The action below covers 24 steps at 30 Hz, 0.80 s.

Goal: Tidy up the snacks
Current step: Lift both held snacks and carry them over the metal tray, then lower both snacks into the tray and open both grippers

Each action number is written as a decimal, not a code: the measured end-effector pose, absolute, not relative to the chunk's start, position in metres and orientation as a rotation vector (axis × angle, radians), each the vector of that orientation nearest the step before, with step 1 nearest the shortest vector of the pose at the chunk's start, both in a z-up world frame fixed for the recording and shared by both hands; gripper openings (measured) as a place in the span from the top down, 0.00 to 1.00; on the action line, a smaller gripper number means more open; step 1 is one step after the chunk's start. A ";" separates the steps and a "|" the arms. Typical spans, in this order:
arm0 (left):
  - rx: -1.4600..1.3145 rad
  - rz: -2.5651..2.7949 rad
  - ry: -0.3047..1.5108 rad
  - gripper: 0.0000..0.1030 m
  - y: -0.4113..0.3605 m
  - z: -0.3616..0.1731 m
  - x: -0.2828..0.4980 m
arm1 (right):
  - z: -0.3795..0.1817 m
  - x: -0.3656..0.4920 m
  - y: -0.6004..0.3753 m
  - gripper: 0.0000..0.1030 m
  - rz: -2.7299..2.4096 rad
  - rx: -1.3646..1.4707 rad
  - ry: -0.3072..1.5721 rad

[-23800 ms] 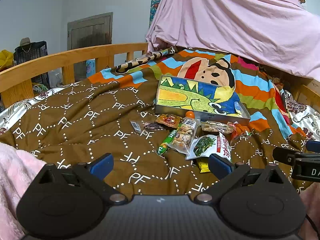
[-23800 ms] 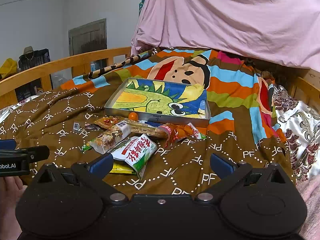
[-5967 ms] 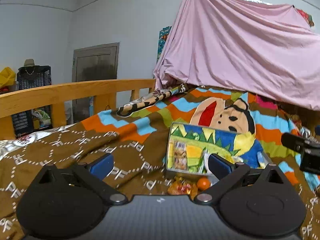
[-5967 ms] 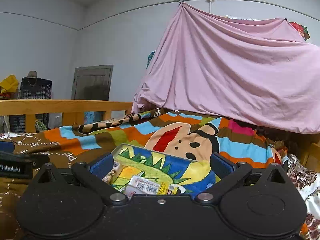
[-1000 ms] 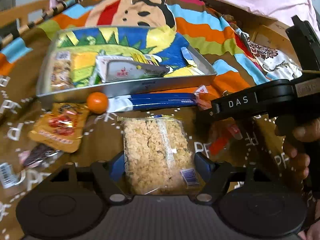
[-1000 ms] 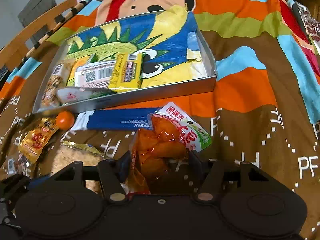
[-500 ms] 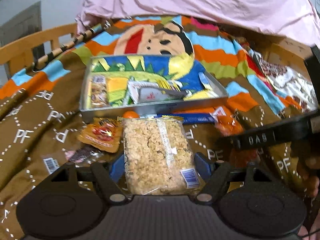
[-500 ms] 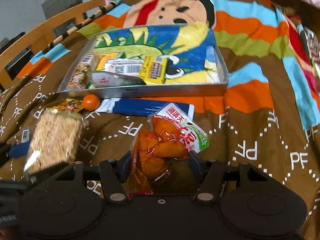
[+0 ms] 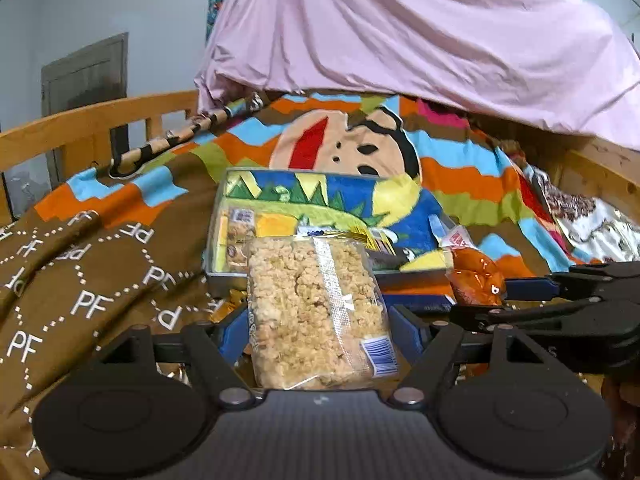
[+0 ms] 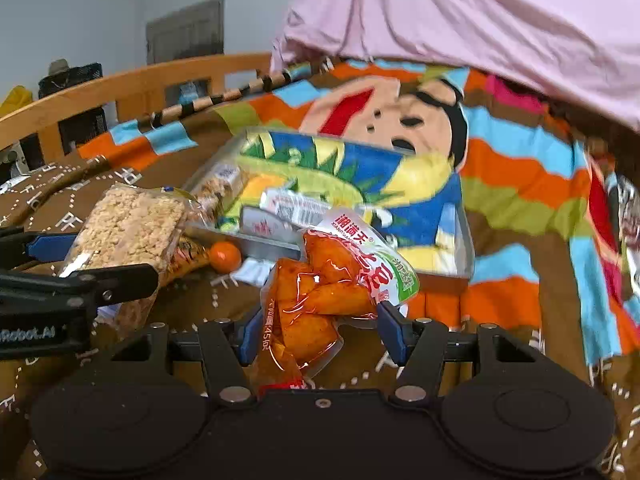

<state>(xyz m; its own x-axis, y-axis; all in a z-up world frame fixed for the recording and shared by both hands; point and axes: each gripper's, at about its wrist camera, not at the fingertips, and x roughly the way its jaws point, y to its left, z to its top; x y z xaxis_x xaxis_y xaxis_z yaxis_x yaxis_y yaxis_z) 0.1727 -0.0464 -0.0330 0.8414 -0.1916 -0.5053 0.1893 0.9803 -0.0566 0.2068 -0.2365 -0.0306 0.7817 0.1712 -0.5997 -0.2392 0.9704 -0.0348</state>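
Observation:
My left gripper (image 9: 318,334) is shut on a clear pack of puffed-rice cake (image 9: 318,308), held above the brown blanket in front of the metal tray (image 9: 224,276). The rice cake also shows in the right wrist view (image 10: 128,236). My right gripper (image 10: 320,328) is shut on an orange snack pouch (image 10: 320,296) with a white and green top, held near the tray's front wall (image 10: 464,240). The pouch shows in the left wrist view (image 9: 474,276), with the right gripper (image 9: 500,296) beside it. The tray holds several snack packs (image 10: 292,204).
A small orange ball (image 10: 225,256) and an orange wrapper (image 10: 188,256) lie on the blanket before the tray. A blue pack (image 9: 416,300) lies along the tray's front. A wooden bed rail (image 9: 92,128) runs at the left; a pink sheet (image 9: 420,40) hangs behind.
Both grippers have risen from the blanket with their packs and tilted up, so the tray now sits lower and the wall and pink sheet fill the top.

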 end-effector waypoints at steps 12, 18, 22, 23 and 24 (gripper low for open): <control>0.001 -0.168 0.438 0.26 -0.043 -0.024 0.173 | -0.019 0.197 -0.226 0.41 0.240 -0.170 0.473; 0.006 -0.143 0.402 0.26 -0.043 -0.021 0.178 | -0.017 0.197 -0.222 0.41 0.238 -0.189 0.429; -0.007 -0.121 0.371 0.26 -0.042 -0.019 0.186 | -0.013 0.201 -0.219 0.41 0.237 -0.207 0.373; -0.011 -0.114 0.362 0.26 -0.041 -0.018 0.189 | -0.012 0.202 -0.218 0.41 0.237 -0.207 0.362; -0.016 -0.108 0.355 0.26 -0.040 -0.018 0.191 | -0.011 0.205 -0.217 0.41 0.238 -0.210 0.347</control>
